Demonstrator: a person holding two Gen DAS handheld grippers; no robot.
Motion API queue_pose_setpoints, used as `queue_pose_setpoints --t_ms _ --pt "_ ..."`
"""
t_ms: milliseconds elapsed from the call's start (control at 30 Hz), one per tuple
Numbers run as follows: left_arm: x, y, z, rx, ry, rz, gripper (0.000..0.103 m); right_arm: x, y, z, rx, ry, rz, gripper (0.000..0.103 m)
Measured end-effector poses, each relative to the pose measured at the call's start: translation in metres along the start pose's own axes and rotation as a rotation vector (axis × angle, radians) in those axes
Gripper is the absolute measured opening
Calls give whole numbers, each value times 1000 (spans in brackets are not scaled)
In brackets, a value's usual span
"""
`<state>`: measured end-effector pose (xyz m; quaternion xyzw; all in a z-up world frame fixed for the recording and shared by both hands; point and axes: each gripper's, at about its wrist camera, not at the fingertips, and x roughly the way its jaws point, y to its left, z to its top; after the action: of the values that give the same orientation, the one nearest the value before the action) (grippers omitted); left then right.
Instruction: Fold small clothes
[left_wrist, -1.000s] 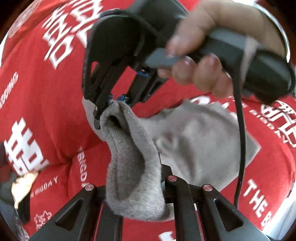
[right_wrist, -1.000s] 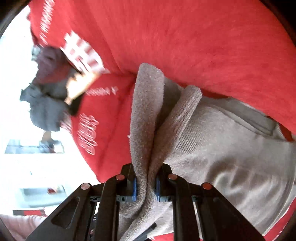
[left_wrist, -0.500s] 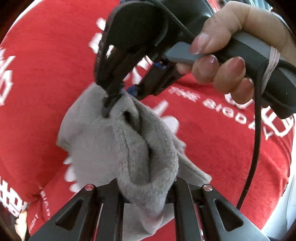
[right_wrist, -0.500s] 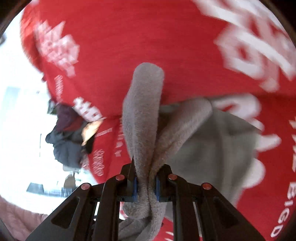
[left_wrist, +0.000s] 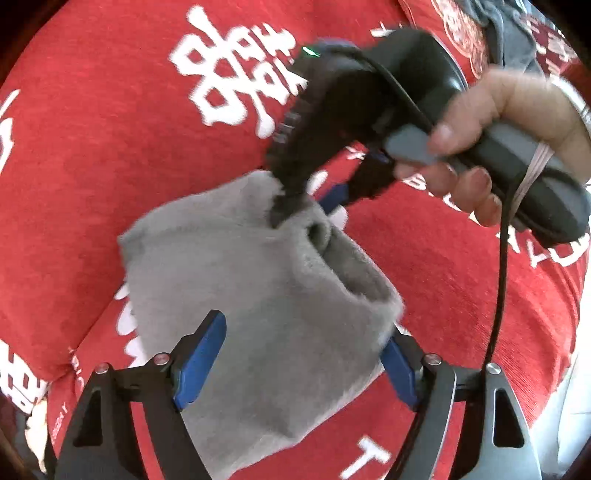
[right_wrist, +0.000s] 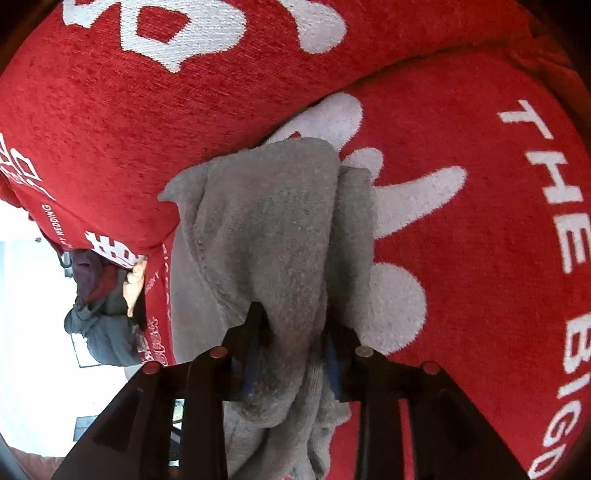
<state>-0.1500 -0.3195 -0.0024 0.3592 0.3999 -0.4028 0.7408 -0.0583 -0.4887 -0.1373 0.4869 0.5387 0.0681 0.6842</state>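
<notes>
A small grey knit garment (left_wrist: 258, 295) lies folded on a red cushion with white lettering (left_wrist: 110, 147). My left gripper (left_wrist: 299, 358) is open, its blue pads (left_wrist: 201, 354) standing on either side of the cloth's near edge. My right gripper (right_wrist: 291, 354) pinches a bunch of the grey cloth (right_wrist: 273, 229) at its far end; in the left wrist view it shows as the black tool (left_wrist: 332, 125) held by a hand, its tips (left_wrist: 299, 206) in the cloth.
A pile of dark grey and maroon clothes (right_wrist: 99, 317) lies beyond the cushion's edge at the left of the right wrist view. A black cable (left_wrist: 498, 295) hangs from the right tool. Red cushion fabric (right_wrist: 480, 221) surrounds the garment.
My left gripper has opened and let go of the grey cloth. The garment has dropped flatter onto the cushion, with the right gripper still holding its far end.
</notes>
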Motion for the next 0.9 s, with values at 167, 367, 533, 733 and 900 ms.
queue_pose_setpoints --t_ms 167,367,533,733,900 --pt "-17 48 -15 -183 88 -33 81 -29 -18 -16 39 -1 -20 48" --pt "6 140 -50 -594 218 -81 81 -57 -35 -53 140 -34 30 58" --pt "38 173 -81 -802 293 -199 81 -65 -29 -76 130 -17 87 58" --pt "66 168 -80 -824 327 -346 81 -35 -17 -101 85 94 60 46" --pt "84 165 -79 -812 379 -415 81 -41 -15 -93 76 41 61 53"
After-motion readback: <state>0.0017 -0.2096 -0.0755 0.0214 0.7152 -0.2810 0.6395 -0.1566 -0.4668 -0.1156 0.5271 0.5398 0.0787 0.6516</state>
